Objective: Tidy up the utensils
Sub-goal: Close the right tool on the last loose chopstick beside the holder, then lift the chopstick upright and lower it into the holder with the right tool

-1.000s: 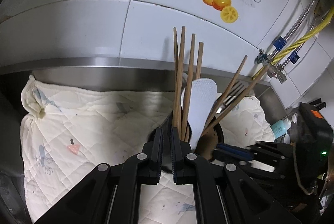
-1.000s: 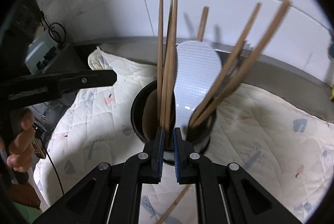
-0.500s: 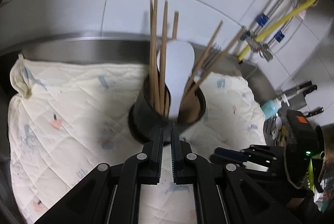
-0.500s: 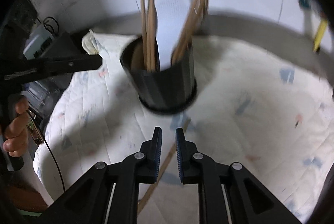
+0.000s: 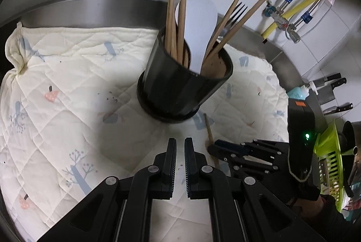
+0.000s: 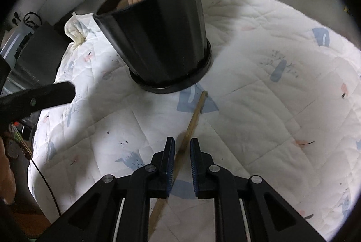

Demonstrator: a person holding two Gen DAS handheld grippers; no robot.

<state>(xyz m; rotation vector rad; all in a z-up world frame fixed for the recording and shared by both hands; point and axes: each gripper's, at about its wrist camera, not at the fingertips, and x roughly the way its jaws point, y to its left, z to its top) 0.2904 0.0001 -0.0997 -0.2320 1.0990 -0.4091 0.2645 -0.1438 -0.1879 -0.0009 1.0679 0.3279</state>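
A black utensil holder (image 5: pixel 180 88) (image 6: pixel 162 46) stands on the quilted cloth. It holds several wooden chopsticks (image 5: pixel 172 5), a white rice paddle (image 5: pixel 198 23) and a dark fork (image 5: pixel 237 12). One loose chopstick (image 6: pixel 194 120) (image 5: pixel 208 129) lies on the cloth in front of the holder. My right gripper (image 6: pixel 181 145) (image 5: pixel 216 147) hangs low over it, its narrowly open jaws on either side of the stick, not pressing it. My left gripper (image 5: pixel 180 145) (image 6: pixel 65 91) is shut and empty, just left of the right one, near the holder's base.
The cream quilted cloth (image 5: pixel 67 75) covers a steel counter with a raised back rim (image 5: pixel 90 10) under a tiled wall. At the right are knives (image 5: pixel 334 82), a blue bottle (image 5: pixel 297 92), a green basket (image 5: pixel 331 156) and a yellow hose (image 5: pixel 304 7).
Both grippers have come down from the chopstick tops toward the cloth. The holder now sits higher in both views. The right gripper's jaws now stand around the loose chopstick.
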